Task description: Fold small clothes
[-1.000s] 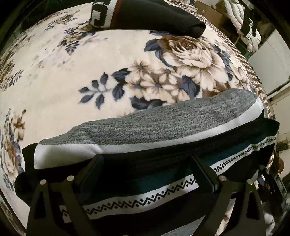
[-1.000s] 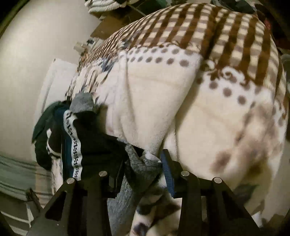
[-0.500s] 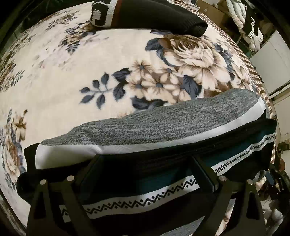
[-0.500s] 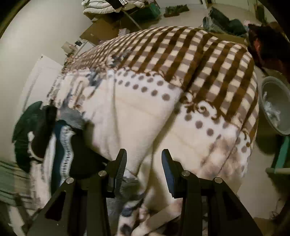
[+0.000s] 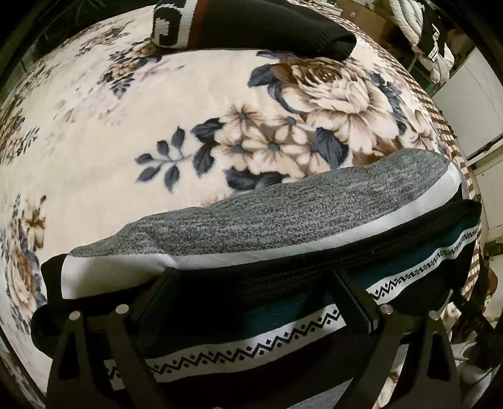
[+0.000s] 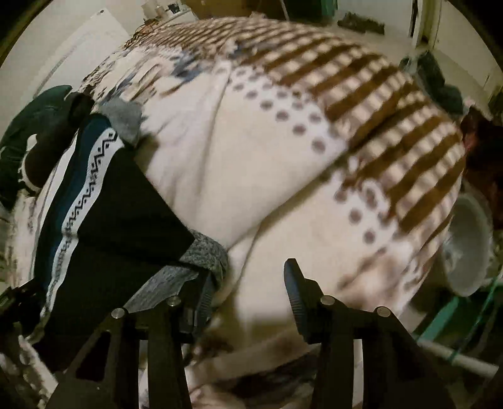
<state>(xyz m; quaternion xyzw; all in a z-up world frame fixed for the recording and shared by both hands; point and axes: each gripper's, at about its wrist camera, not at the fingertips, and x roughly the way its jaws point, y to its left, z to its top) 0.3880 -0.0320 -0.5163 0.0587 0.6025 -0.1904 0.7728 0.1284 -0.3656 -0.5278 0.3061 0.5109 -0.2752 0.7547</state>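
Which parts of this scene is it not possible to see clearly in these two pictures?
- Left wrist view: the left gripper fingertips sink into the dark sweater; grip unclear.
- Left wrist view: the black garment is cut off by the top edge.
- Right wrist view: the blanket pattern is motion-blurred.
- Right wrist view: the white basin contents are unreadable.

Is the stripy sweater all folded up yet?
Partly. The sweater already lies doubled over on the blanket. The left gripper has its fingers spread over the sweater. The right gripper has just been opening, nothing between its fingers. Another dark garment waits behind.
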